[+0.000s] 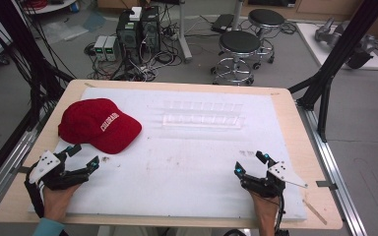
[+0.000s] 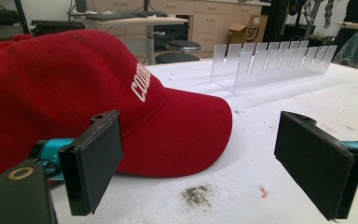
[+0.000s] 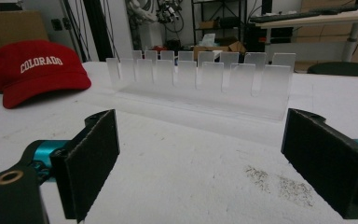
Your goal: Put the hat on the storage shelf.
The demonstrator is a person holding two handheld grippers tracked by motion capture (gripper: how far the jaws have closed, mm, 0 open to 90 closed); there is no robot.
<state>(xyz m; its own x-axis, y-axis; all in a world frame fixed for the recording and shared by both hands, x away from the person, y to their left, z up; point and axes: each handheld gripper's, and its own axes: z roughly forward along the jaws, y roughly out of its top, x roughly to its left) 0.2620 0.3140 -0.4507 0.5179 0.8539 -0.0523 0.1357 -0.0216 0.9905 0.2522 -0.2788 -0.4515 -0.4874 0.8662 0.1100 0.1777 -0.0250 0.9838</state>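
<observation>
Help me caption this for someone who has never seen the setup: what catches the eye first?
The red Colorado cap stands out at once, lying on the white mat at the table's left, just ahead of the open left gripper. Next comes the clear slotted acrylic rack mid-table towards the far edge. The right gripper rests open near the front right.

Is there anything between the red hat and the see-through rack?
No, just bare white table cover between the red Colorado cap and the clear slotted rack, seen from the high view.

Red cap [image 1: 98,125] on white table cover [image 1: 187,167], clear slotted acrylic rack [image 1: 203,118], two black stools [image 1: 239,44] beyond
</observation>
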